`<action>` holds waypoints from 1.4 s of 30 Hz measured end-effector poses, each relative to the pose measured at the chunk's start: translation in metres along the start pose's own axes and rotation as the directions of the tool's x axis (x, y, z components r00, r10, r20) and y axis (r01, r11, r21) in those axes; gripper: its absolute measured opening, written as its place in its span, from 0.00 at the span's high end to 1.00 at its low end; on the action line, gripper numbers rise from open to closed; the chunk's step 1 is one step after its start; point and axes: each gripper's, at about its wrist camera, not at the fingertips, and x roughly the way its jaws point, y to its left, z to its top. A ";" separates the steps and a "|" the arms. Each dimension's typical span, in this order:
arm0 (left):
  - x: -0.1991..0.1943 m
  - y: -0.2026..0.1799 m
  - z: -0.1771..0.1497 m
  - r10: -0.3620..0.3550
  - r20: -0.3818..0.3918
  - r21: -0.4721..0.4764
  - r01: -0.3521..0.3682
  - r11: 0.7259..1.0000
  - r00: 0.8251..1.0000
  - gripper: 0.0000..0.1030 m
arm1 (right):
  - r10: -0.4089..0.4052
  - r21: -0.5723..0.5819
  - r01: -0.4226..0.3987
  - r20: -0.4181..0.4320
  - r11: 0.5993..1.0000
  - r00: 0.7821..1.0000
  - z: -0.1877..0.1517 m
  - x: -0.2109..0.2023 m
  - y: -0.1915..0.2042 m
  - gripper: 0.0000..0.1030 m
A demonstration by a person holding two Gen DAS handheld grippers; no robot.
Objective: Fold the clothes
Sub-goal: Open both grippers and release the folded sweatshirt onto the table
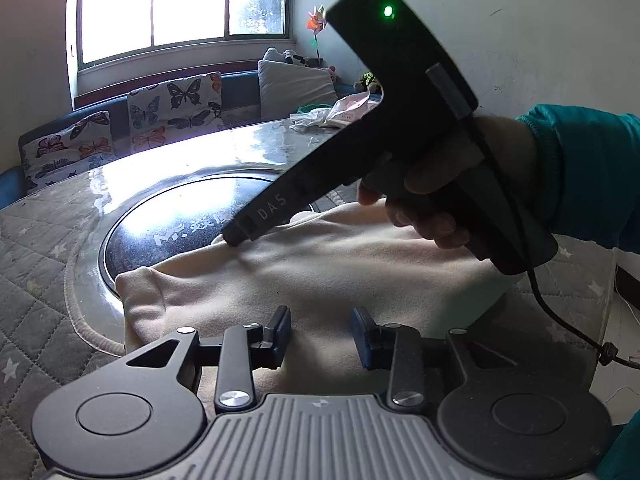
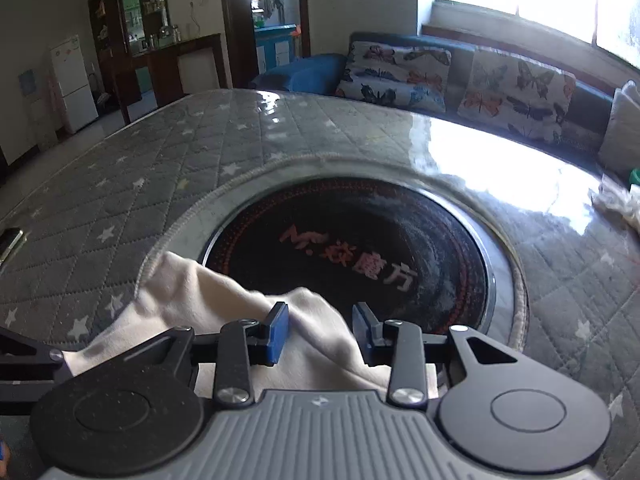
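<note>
The soft folded cloth garment is cream; the quilted table cover grey with white stars; the sofa cushions show orange and black butterflies.

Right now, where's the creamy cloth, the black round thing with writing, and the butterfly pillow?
cream cloth (image 1: 320, 272): left wrist view, its flat middle.
black round plate (image 2: 360, 240): right wrist view, by the lettering.
butterfly pillow (image 2: 516, 100): right wrist view, its front face.

Sunlit living room with a window bench

A bright window glares above butterfly cushions; white walls, a white fridge and dark cabinet beyond.
</note>
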 end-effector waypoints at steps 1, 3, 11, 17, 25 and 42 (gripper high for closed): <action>0.000 0.000 0.000 0.000 0.001 -0.002 0.000 1.000 1.000 0.64 | 0.016 -0.009 -0.016 0.004 1.000 1.000 0.001 -0.001 0.003 0.65; -0.001 -0.001 -0.001 0.000 0.002 -0.007 0.000 1.000 1.000 0.63 | 0.048 -0.032 -0.048 -0.010 0.998 0.999 0.003 0.001 0.010 0.63; -0.004 -0.003 -0.003 0.001 0.008 -0.021 -0.001 1.000 1.000 0.60 | 0.031 -0.012 -0.031 -0.039 0.999 0.999 0.012 0.029 0.014 0.62; -0.009 0.000 -0.003 0.027 0.017 -0.051 -0.026 0.998 1.000 0.55 | 0.101 -0.048 -0.101 -0.001 0.994 0.995 0.020 0.011 0.021 0.55; -0.017 0.002 -0.009 0.042 0.010 -0.086 -0.041 0.995 0.999 0.52 | 0.101 -0.095 -0.104 -0.039 0.990 0.994 0.019 0.031 0.041 0.51; -0.013 0.042 0.012 0.114 0.026 -0.137 -0.110 0.984 0.993 0.52 | 0.020 0.114 -0.026 0.060 0.993 0.998 -0.049 -0.103 -0.026 0.51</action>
